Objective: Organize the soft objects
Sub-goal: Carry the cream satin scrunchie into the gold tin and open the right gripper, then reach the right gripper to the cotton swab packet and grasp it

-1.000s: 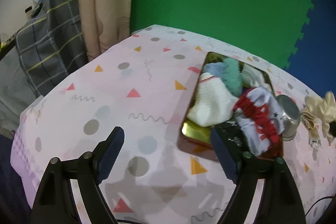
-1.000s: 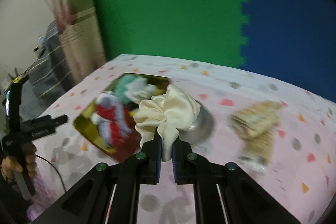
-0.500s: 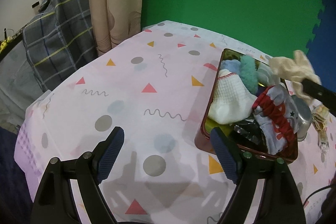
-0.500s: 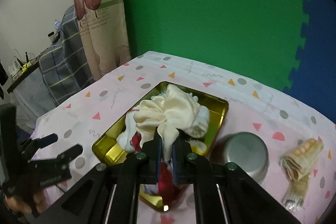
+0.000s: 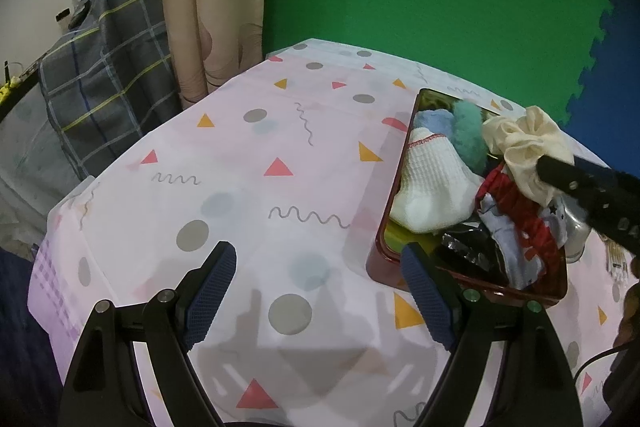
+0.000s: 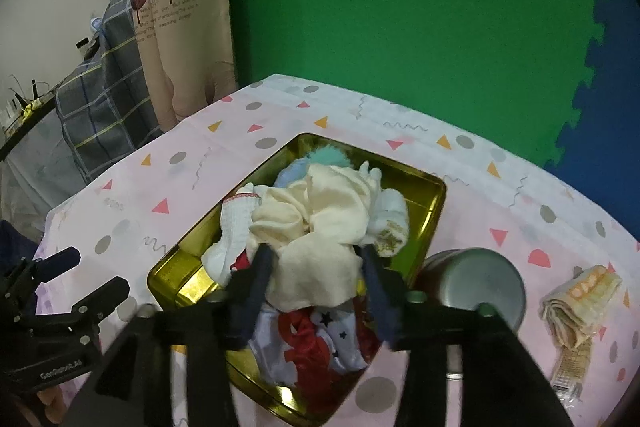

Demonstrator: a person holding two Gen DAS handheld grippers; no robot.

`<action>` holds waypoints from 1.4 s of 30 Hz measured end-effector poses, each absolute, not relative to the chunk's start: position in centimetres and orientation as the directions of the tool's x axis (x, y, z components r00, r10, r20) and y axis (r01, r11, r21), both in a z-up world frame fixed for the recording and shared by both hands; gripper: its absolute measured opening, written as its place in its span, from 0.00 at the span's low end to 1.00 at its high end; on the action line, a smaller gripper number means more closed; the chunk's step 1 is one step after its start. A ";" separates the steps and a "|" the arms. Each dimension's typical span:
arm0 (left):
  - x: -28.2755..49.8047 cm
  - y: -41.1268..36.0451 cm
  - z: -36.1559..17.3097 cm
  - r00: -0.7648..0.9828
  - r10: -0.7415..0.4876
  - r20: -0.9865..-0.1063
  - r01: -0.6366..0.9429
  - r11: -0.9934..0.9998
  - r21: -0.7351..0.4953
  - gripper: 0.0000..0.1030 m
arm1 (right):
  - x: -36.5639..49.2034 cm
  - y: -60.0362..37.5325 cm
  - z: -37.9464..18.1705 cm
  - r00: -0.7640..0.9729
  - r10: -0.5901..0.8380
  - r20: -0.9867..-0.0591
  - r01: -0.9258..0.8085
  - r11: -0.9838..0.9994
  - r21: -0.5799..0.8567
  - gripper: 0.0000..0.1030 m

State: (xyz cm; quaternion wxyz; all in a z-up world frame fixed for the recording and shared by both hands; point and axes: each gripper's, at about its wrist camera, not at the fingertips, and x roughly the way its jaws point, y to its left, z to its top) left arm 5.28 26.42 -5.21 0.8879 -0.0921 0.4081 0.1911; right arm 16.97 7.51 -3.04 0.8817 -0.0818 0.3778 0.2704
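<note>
Your left gripper (image 5: 316,291) is spread wide and grasps nothing, poised over the patterned table (image 5: 248,195). Just right of its right finger stands the gold tin (image 5: 390,223), filled with a white sock (image 5: 430,187), a teal fluffy item (image 5: 470,131) and a red-and-grey starred cloth (image 5: 520,227). Your right gripper (image 6: 316,287) is over the tin with jaws parted; the cream scrunchie (image 6: 320,227) sits between them atop the pile, and whether the fingers touch it cannot be told. Right of this gripper stand a metal cup (image 6: 480,279) and a folded tan cloth (image 6: 576,307).
</note>
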 end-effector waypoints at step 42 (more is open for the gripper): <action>5.4 25.3 -5.2 0.599 0.285 -0.748 -0.402 0.915 0.026 0.81 | 21.7 -17.7 -12.3 0.577 -0.036 -0.816 0.053 0.999 -0.007 0.63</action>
